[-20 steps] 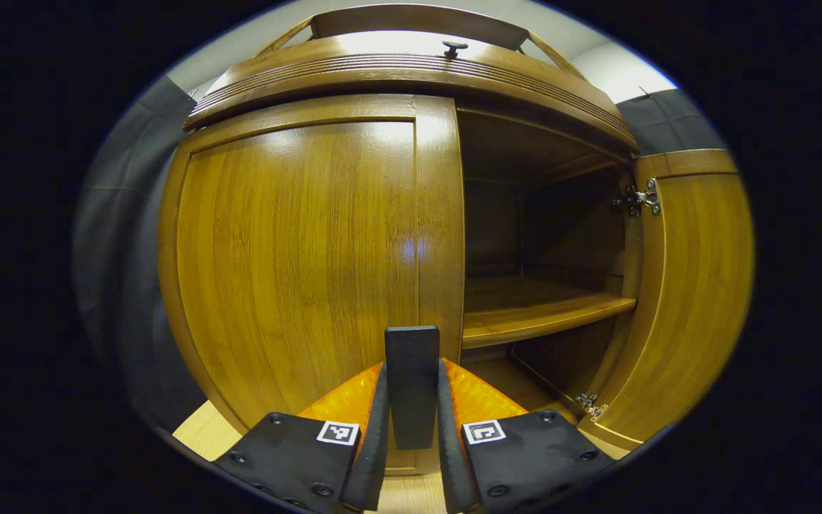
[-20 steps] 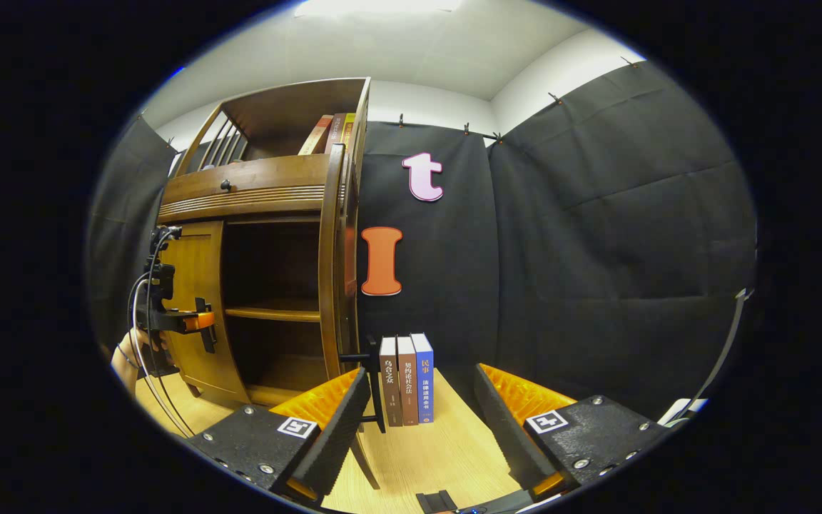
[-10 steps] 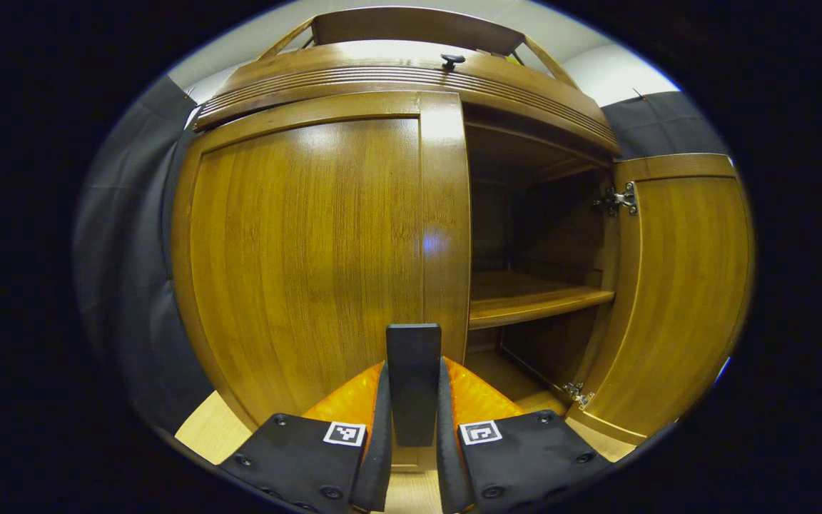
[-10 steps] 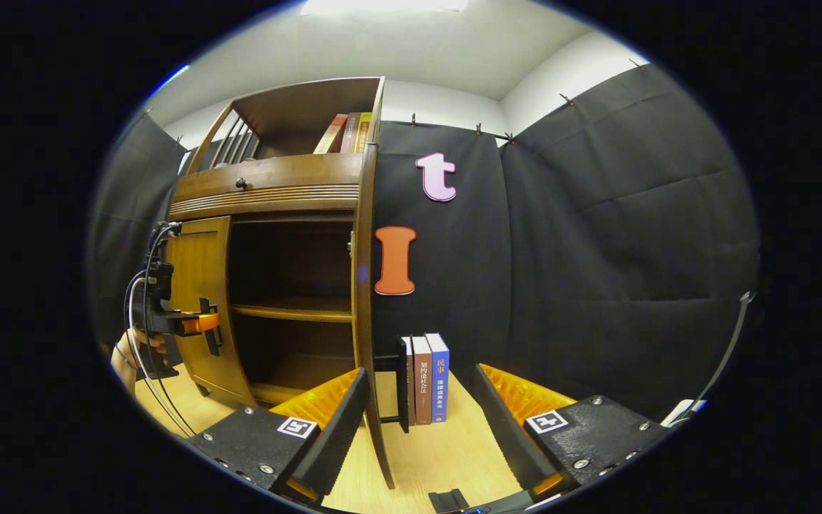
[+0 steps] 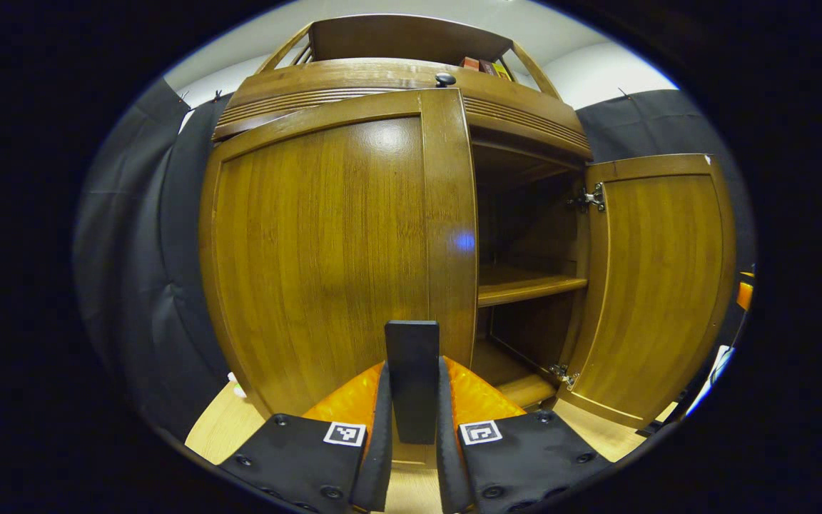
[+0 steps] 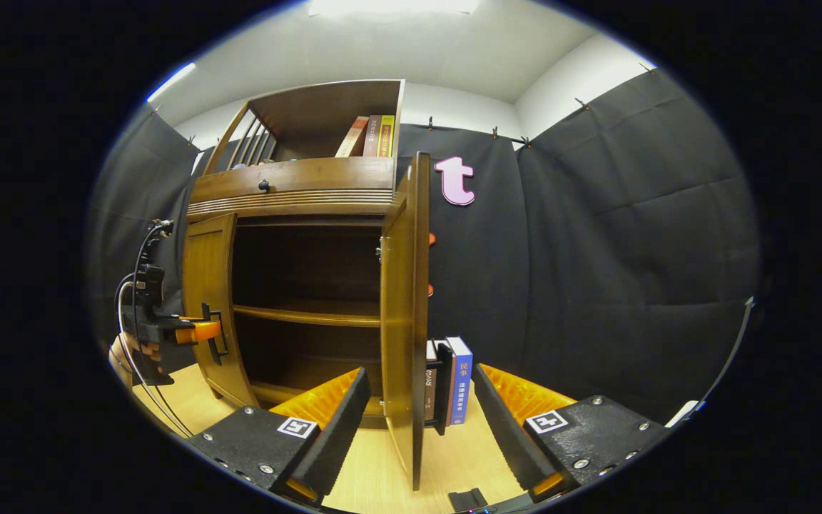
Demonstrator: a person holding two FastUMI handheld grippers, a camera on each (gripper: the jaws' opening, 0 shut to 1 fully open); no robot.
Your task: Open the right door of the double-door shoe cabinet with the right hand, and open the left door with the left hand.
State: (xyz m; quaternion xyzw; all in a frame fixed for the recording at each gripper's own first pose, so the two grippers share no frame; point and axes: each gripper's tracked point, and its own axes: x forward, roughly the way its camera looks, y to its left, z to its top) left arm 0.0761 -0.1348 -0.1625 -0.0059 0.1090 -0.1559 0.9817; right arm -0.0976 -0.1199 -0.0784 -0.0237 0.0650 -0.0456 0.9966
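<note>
The double-door shoe cabinet (image 6: pixel 297 193) stood on a light wooden floor (image 6: pixel 447 457), with one inner shelf (image 6: pixel 307 315) across its dark interior. Of its two doors, the right door (image 6: pixel 404 314) stood swung wide, edge-on in the right gripper view, with its black handle (image 6: pixel 443 389) on the outer face. The left door (image 5: pixel 340 250) was ajar, its free edge pulled a little out from the cabinet front.

The left gripper (image 5: pixel 412 428) had both fingers pressed together on the left door's black handle (image 5: pixel 412 378). The right gripper (image 6: pixel 418 421) hung with its fingers spread apart on either side of the right door's lower edge, touching nothing.

One round knob (image 6: pixel 264 186) sat on the drawer front above the doors. Three books (image 6: pixel 372 137) leaned in the cabinet's top rack, and more books (image 6: pixel 459 378) stood on the floor just behind the right door.
</note>
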